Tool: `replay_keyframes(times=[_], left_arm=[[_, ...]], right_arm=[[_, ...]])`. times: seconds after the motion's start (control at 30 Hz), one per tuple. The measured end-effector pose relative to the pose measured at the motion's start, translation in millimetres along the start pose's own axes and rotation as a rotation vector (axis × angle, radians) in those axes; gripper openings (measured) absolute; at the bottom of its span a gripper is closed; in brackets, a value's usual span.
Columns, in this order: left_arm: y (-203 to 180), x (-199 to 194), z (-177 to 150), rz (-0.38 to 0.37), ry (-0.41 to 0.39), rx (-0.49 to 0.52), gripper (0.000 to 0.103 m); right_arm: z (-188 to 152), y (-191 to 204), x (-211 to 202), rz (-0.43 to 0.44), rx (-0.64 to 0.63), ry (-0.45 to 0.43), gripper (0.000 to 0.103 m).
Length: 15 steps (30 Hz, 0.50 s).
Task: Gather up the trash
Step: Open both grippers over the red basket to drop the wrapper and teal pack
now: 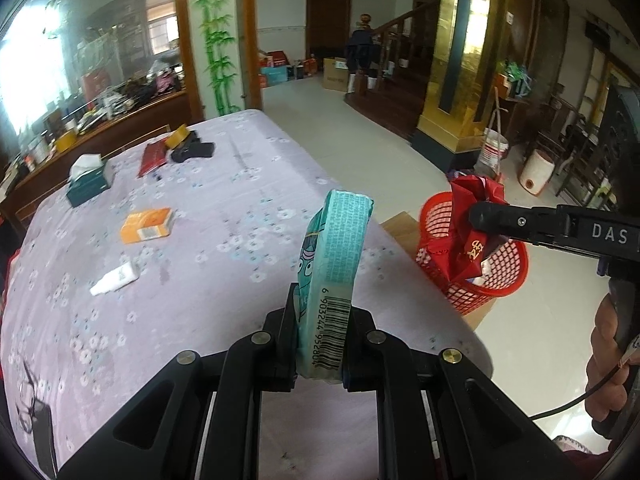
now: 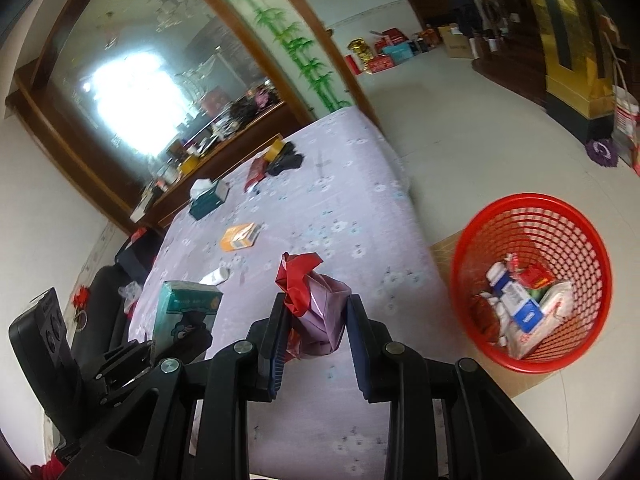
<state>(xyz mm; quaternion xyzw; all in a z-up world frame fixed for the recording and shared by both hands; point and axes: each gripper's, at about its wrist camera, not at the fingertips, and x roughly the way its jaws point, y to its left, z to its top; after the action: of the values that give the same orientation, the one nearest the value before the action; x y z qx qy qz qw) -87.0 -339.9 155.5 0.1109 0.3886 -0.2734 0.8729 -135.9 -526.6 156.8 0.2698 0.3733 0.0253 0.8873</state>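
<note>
Clamped between the jaws of the left gripper (image 1: 320, 344) stands a flat teal printed packet with a barcode (image 1: 334, 264), held by its lower end with most of its length sticking out above the lilac flowered tablecloth (image 1: 240, 208). Such a short bite could let it tip or slide out on the way. To the right, the right gripper (image 2: 316, 332) is closed on a crumpled red and pink foil wrapper (image 2: 314, 308), beside the red plastic mesh basket (image 2: 532, 280) on the floor; springy foil may cling to a pad or miss the rim if let go early. Two pieces are held. Left on the cloth I count one orange carton (image 1: 147, 225) and one small white tube (image 1: 115, 279); one basket, already holding several scraps.
</note>
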Motion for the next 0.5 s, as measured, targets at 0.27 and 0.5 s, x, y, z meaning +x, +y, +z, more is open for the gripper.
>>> replay_keyframes(times=[0.27, 0.5], left_arm=[[-55, 28, 28, -0.107, 0.005, 0.086, 0.014], [-105, 69, 52, -0.211, 0.034, 0.117, 0.014]], right_arm=[[16, -53, -24, -0.090, 0.091, -0.043, 0.031], [35, -106, -45, -0.181, 0.142, -0.066, 0.031]])
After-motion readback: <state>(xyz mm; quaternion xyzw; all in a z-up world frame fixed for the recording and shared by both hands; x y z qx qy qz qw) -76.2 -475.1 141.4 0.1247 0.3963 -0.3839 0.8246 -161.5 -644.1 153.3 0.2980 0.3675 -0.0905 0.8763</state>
